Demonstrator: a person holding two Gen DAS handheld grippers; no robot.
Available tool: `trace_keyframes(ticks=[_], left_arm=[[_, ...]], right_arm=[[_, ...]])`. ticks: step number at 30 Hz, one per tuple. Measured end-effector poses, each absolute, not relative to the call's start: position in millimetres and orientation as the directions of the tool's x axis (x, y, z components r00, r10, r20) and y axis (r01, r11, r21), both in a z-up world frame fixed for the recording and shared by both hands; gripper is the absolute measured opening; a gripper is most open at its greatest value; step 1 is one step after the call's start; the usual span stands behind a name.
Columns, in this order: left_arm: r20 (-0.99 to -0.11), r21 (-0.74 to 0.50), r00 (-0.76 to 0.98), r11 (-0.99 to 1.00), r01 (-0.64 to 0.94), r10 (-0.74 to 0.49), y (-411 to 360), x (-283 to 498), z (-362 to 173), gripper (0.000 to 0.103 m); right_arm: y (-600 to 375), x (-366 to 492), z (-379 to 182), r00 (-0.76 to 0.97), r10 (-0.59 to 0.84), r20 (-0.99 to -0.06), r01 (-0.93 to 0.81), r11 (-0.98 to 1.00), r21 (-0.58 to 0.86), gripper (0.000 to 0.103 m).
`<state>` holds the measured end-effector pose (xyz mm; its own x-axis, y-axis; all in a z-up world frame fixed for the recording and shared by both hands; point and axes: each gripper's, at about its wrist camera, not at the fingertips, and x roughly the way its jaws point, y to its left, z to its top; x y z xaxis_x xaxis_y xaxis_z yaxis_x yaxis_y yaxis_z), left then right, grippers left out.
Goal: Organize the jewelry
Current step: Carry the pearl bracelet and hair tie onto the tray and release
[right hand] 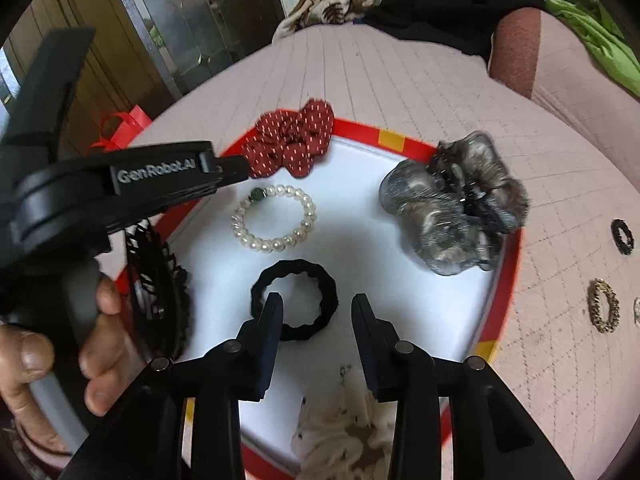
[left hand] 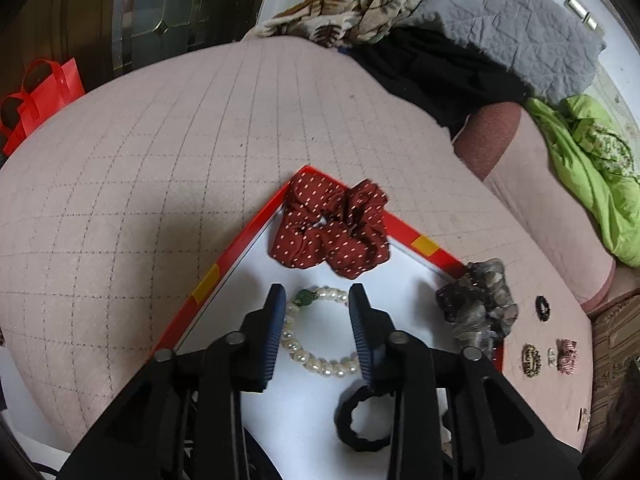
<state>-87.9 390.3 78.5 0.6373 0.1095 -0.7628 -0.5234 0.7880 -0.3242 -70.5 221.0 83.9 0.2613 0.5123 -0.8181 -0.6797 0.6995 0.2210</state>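
Left gripper point(left hand: 316, 300) parted, straddling pearl bracelet point(left hand: 316, 364)

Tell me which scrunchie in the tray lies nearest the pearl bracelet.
The red dotted scrunchie, just beyond the pearl bracelet; the grey one lies farther off.

Bare white floor of the red-rimmed tray point(right hand: 505, 304) lies open at centre. Obstacles ring it: red dotted scrunchie point(right hand: 291, 145) at 12 o'clock, grey scrunchie point(right hand: 452, 208) at 2, pearl bracelet point(right hand: 274, 218) at 11, black hair tie point(right hand: 295, 299) central, cream scrunchie point(right hand: 340, 428) at 6.
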Motion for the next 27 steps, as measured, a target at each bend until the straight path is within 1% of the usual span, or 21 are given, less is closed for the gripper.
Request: trace_keyframes(ticks=[5,9,14,18,19,20,22,27], left_arm=[[-0.736,-0.327,0.665,0.795,-0.511,0.125,380,-96,88,0.032],[-0.708,-0.267,0.681,0.822,-0.502,0.187,359,-103,101,0.032],[-0.676,-0.216,0.712,0.872,-0.439,0.191,320,-112,123,0.032],[-0.665,-0.207,0.738,0.923,-0.325,0.11,271,-117,143,0.032],[-0.665,-0.199,0.741,0.933,-0.298,0.095,259,-116,146,0.033],[-0.668,-0.19,0.74,0.944,-0.27,0.077,245,-115,149,0.037],[-0.684,-0.18,0.729,0.961,-0.21,0.03,216,-106,151,0.042],[-0.747,-0.183,0.661,0.978,-0.098,-0.073,154,-73,139,0.042]], right_arm=[[177,-84,108,0.29,0.561,-0.775,-0.677,0.693,0.248,0.04],[112,-93,119,0.331,0.576,-0.747,-0.628,0.725,0.282,0.043],[25,-94,117,0.398,0.526,-0.751,-0.535,0.799,0.276,0.045],[-51,-83,102,0.435,0.455,-0.777,-0.413,0.868,0.277,0.045],[-68,-80,98,0.442,0.442,-0.781,-0.381,0.88,0.283,0.045],[-84,-78,96,0.451,0.431,-0.782,-0.353,0.89,0.287,0.045],[-113,-72,91,0.471,0.412,-0.78,-0.303,0.906,0.296,0.045],[-169,-51,83,0.522,0.373,-0.767,-0.2,0.928,0.315,0.045]])
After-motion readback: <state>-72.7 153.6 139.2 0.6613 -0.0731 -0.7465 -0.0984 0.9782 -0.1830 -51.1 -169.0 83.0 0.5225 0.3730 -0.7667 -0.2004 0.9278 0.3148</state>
